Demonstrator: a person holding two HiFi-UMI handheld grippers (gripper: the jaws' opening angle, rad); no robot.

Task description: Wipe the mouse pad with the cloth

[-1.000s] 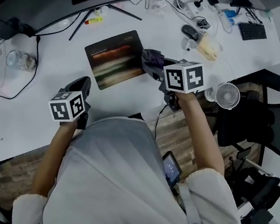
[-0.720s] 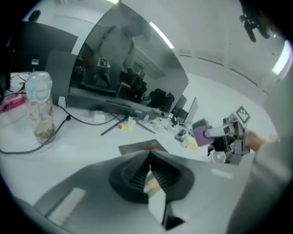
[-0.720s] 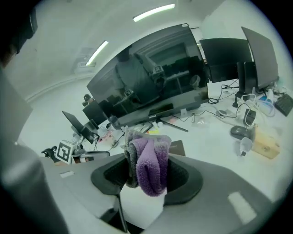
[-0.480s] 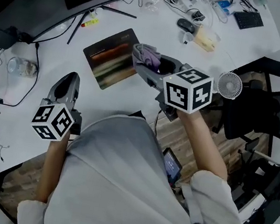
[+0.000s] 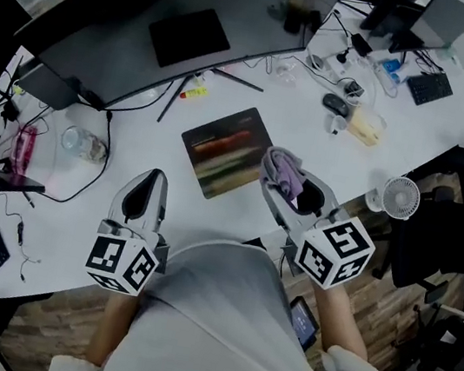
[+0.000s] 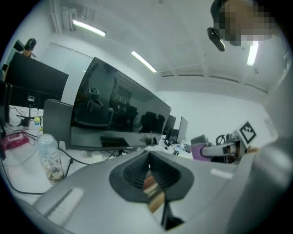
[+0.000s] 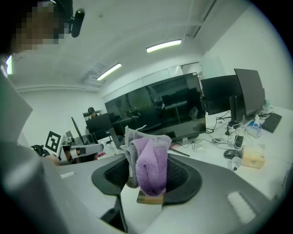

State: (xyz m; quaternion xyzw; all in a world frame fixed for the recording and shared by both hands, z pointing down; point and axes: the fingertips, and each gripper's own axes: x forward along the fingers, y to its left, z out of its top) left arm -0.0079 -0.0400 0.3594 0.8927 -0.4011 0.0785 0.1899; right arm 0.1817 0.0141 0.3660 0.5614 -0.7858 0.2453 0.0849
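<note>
the right gripper [image 7: 149,179] is clamped on the bunched purple-grey cloth [image 7: 147,162], which sticks up past its jaws. the left gripper [image 6: 149,176] has its jaws pressed together, empty. the mouse pad [image 5: 227,151] lies flat on the white surface [image 5: 111,173], just left of the cloth.

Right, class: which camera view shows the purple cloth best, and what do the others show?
The right gripper view: the purple cloth is large and central, clamped between the jaws of the right gripper. The head view shows it small, from above, near the mouse pad. The left gripper view shows only a distant purple patch.
</note>
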